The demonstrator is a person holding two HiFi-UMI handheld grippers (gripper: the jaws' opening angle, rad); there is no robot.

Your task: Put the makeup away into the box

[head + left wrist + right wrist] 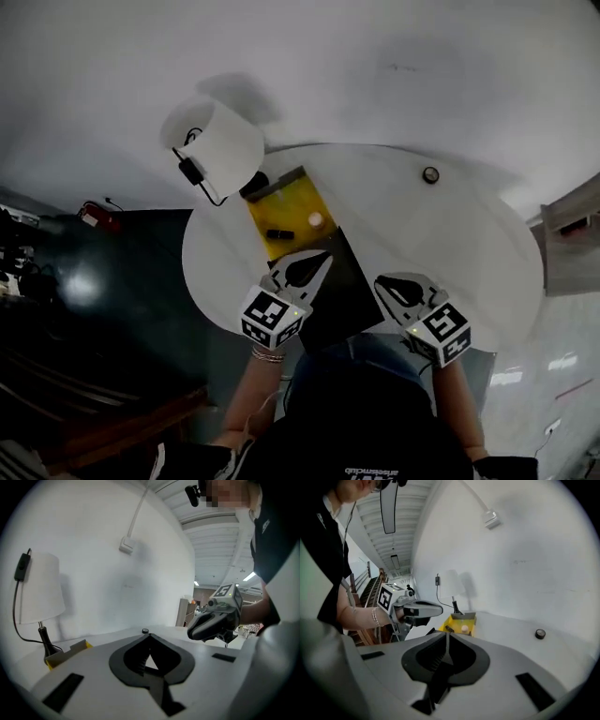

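Note:
A yellow box [281,217] stands open on the round white table [450,244], its black lid [342,286] folded toward me. Inside lie a short dark stick [279,233] and a pale round piece [315,219]. A small round black makeup pot [430,174] sits alone at the table's far right, also seen as the pot [145,631] and the pot [540,633]. My left gripper [317,258] hovers over the lid, shut and empty, as the left gripper view [149,637] confirms. My right gripper [386,281] is beside it near the table's front edge, shut with nothing in it [447,634].
A white table lamp [214,145] with a black cord and switch stands at the table's back left, right behind the box. A white wall rises beyond the table. Dark floor lies to the left of the table.

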